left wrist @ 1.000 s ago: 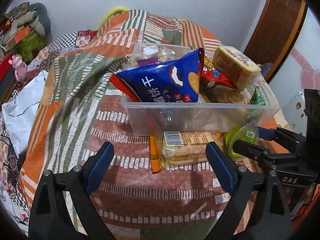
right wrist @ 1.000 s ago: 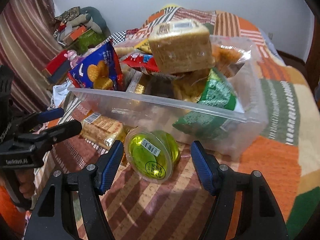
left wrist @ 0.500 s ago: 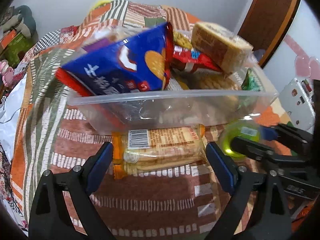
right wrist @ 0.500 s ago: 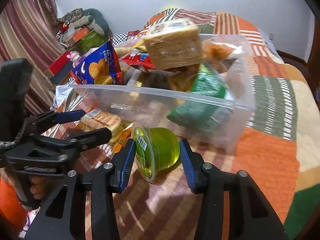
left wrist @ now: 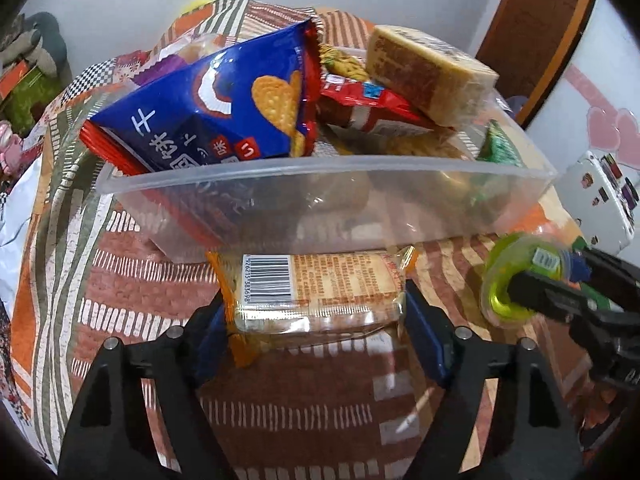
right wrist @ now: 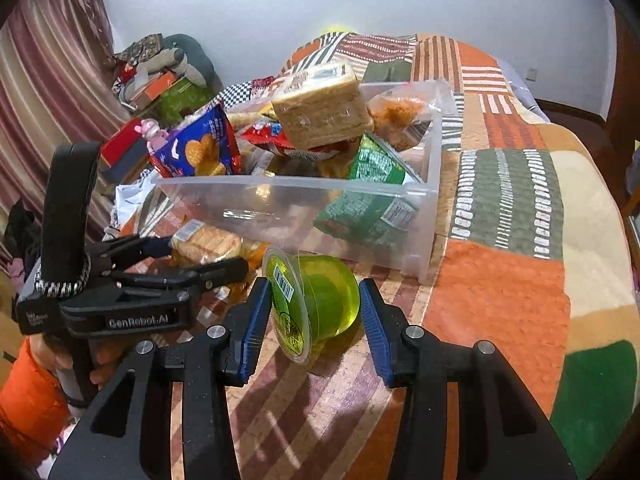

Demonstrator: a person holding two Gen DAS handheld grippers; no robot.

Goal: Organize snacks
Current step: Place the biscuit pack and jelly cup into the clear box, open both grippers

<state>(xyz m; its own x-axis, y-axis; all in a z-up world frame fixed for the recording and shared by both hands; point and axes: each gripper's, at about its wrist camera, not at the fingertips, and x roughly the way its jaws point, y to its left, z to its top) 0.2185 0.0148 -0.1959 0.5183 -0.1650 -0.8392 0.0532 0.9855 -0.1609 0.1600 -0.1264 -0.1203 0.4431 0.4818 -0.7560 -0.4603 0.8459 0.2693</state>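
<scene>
A clear plastic bin [left wrist: 320,184] on the patchwork bedspread holds a blue cracker bag [left wrist: 216,112], a red packet [left wrist: 360,108], a wrapped cake block [left wrist: 428,68] and a green bag [right wrist: 368,196]. My left gripper [left wrist: 316,312] is closed on a clear cracker pack with orange ends [left wrist: 316,292] just in front of the bin; it also shows in the right wrist view [right wrist: 208,240]. My right gripper [right wrist: 312,312] is closed on a green jelly cup [right wrist: 316,304], tipped on its side, lifted off the bedspread; the cup also shows in the left wrist view [left wrist: 516,276].
The bin [right wrist: 304,208] is piled above its rim. Boxes and stuffed toys [right wrist: 160,80] sit at the far left by a striped curtain [right wrist: 48,80]. A white device [left wrist: 600,196] lies to the right of the bin. The bedspread [right wrist: 520,240] stretches to the right.
My left gripper moved forward and closed on the cracker pack. My right gripper closed on the jelly cup, tipped it on its side and raised it.
</scene>
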